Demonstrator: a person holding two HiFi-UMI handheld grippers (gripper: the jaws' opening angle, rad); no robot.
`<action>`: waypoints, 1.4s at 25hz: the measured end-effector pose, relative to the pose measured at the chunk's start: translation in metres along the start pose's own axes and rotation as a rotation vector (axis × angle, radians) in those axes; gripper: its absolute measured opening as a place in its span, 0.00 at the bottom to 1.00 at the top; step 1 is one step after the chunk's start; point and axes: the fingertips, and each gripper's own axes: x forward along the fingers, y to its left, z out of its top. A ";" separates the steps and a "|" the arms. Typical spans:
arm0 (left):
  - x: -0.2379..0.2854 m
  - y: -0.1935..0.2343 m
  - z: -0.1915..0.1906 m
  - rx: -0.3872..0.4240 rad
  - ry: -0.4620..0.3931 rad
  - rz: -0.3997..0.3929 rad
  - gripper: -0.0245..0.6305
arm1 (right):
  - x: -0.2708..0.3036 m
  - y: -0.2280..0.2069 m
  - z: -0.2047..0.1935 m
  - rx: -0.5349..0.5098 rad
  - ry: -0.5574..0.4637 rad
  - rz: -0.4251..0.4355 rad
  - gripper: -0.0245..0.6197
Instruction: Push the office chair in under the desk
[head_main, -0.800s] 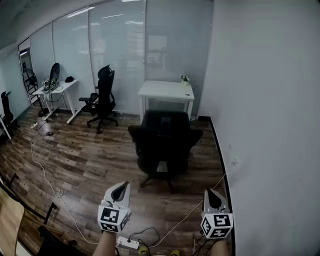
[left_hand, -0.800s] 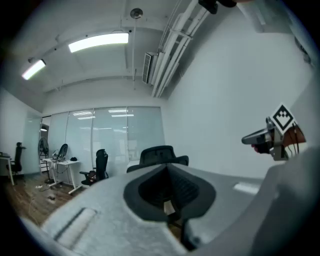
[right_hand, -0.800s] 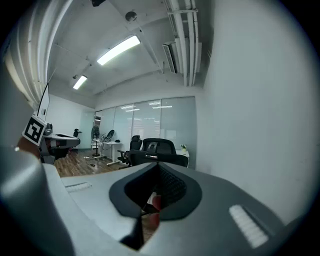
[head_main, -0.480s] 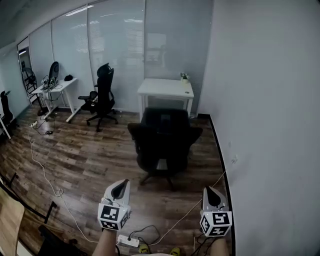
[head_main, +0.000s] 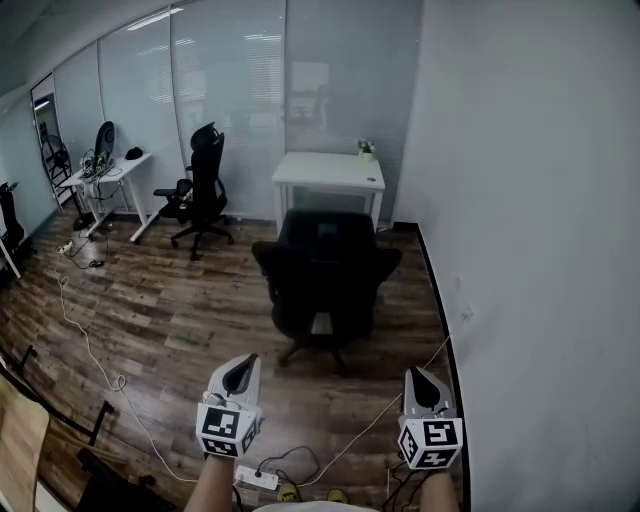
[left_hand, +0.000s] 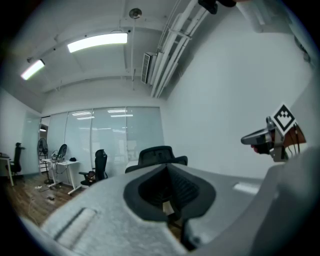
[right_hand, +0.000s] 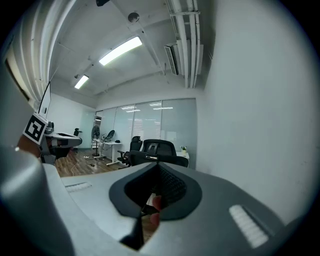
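Low over the wooden floor (head_main: 170, 320), the left gripper (head_main: 239, 375) and the right gripper (head_main: 421, 386) each have their fingers pressed together, holding nothing. Ahead and well apart from both, the black office chair (head_main: 325, 275) stands on the floor, backrest toward them. It is just in front of the white bench (head_main: 328, 172), not yet under it. The bench stands against the glass wall (head_main: 240, 100).

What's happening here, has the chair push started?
Not yet. A person stands in an office with the left gripper and right gripper held low in front, both shut and empty. The black office chair stands ahead of them, pulled out from the white desk by the glass wall. Neither gripper touches the chair.
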 end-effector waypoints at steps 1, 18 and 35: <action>0.000 0.000 0.000 0.000 -0.001 0.004 0.04 | 0.001 -0.001 0.000 0.002 0.000 0.003 0.04; 0.021 -0.001 0.000 0.002 0.008 -0.017 0.14 | 0.021 0.000 0.001 0.002 -0.015 0.036 0.11; 0.043 -0.034 -0.006 0.004 0.032 0.003 0.17 | 0.029 -0.031 -0.014 0.000 -0.001 0.089 0.15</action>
